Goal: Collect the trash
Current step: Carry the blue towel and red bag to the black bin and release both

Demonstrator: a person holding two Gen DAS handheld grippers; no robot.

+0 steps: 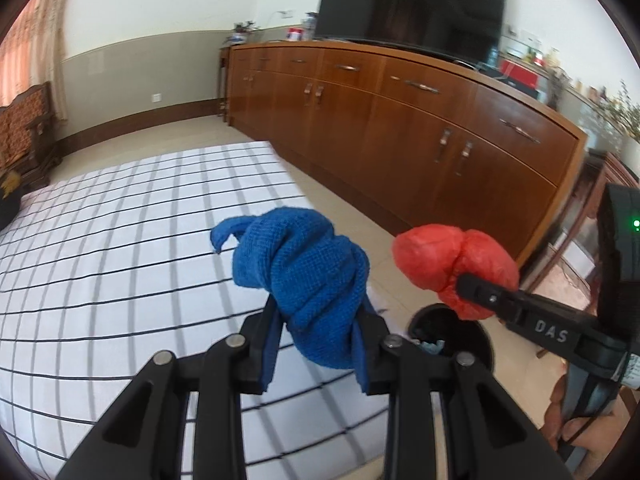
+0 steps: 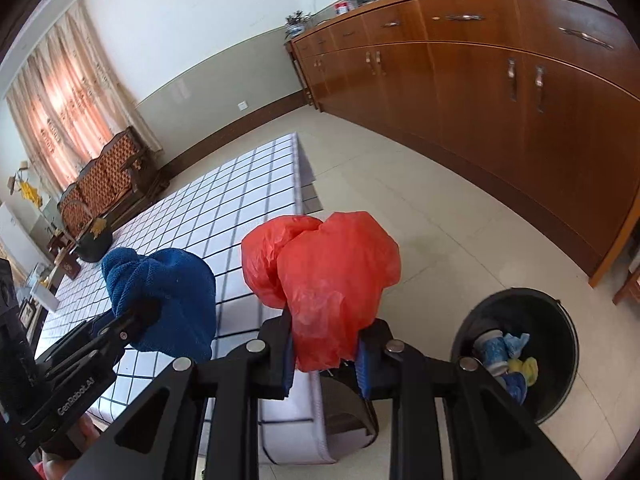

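My left gripper (image 1: 318,334) is shut on a bunched blue knitted cloth (image 1: 308,276), held above the right end of the checked table (image 1: 120,264). In the right wrist view the same blue cloth (image 2: 164,296) hangs at the lower left in the left gripper (image 2: 136,320). My right gripper (image 2: 324,354) is shut on a crumpled red plastic bag (image 2: 332,276); that red bag (image 1: 452,264) and gripper (image 1: 472,288) show at the right in the left wrist view. A black trash bin (image 2: 560,320) stands on the floor at the lower right, with paper cups and wrappers inside.
A long wooden sideboard (image 1: 420,128) with a television (image 1: 412,4) runs along the wall. Beige floor tiles (image 2: 420,208) lie between it and the table. A carved wooden bench (image 2: 108,184) stands by the curtained window. Small items and a dark pot (image 2: 94,244) sit at the table's far end.
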